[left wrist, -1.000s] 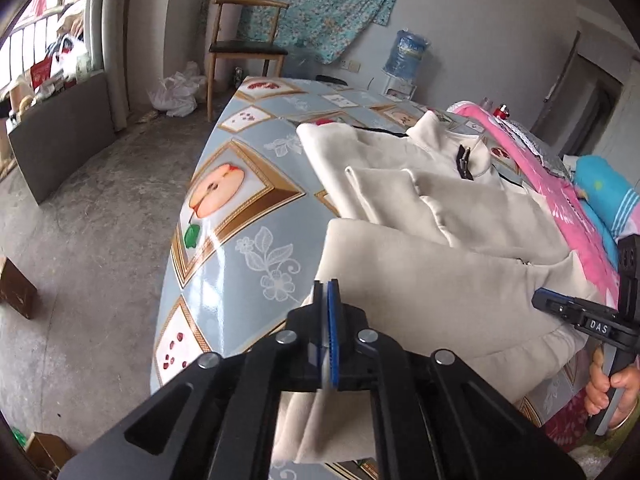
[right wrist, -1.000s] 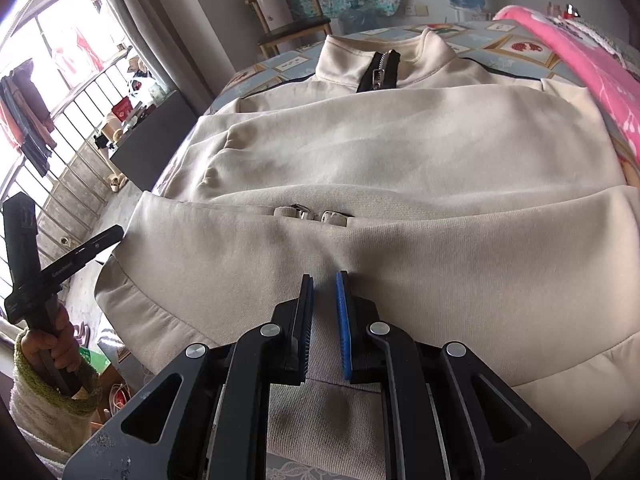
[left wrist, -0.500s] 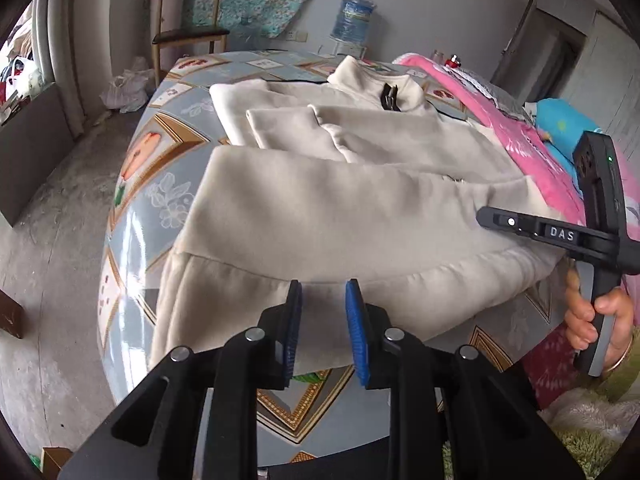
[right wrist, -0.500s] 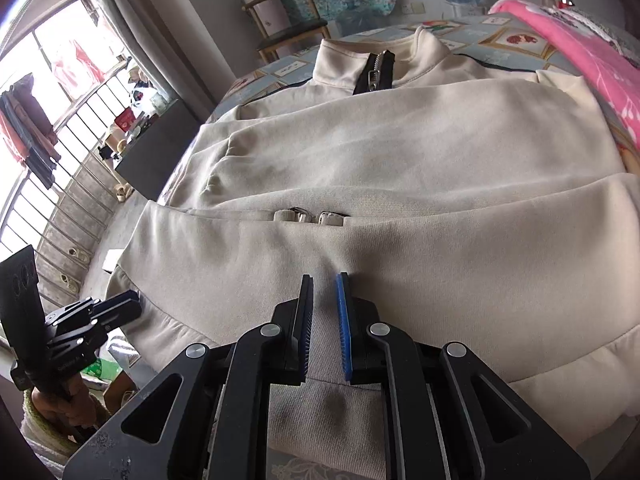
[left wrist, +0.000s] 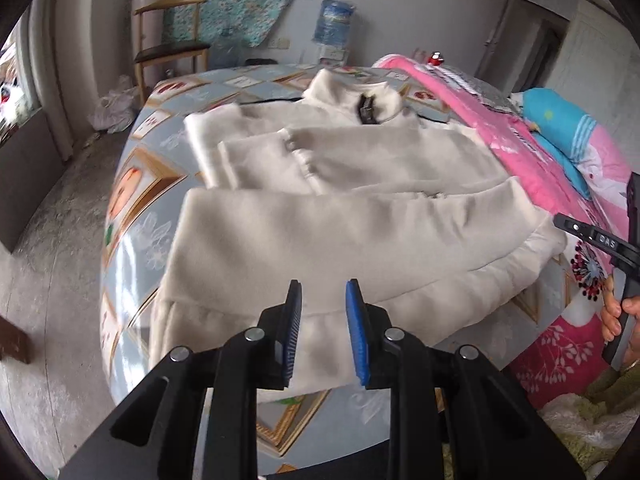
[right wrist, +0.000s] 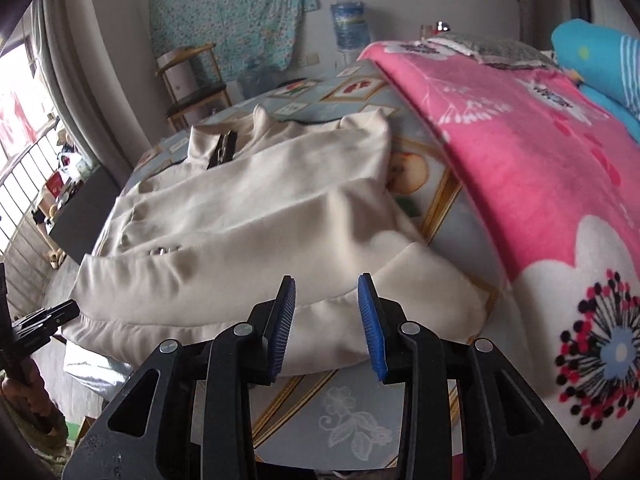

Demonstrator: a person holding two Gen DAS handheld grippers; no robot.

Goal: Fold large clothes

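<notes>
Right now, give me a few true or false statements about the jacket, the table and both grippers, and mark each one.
1. The cream jacket lies on the patterned table with its hem folded up toward the collar. True.
2. The left gripper is clamped on the hem. False: its jaws are apart, nothing pinched.
3. The right gripper holds no cloth. True: its jaws are opening, clear of the fabric.
4. The pink blanket covers the jacket. False: it lies beside it.
5. The jacket's zipper is at the collar. True.
</notes>
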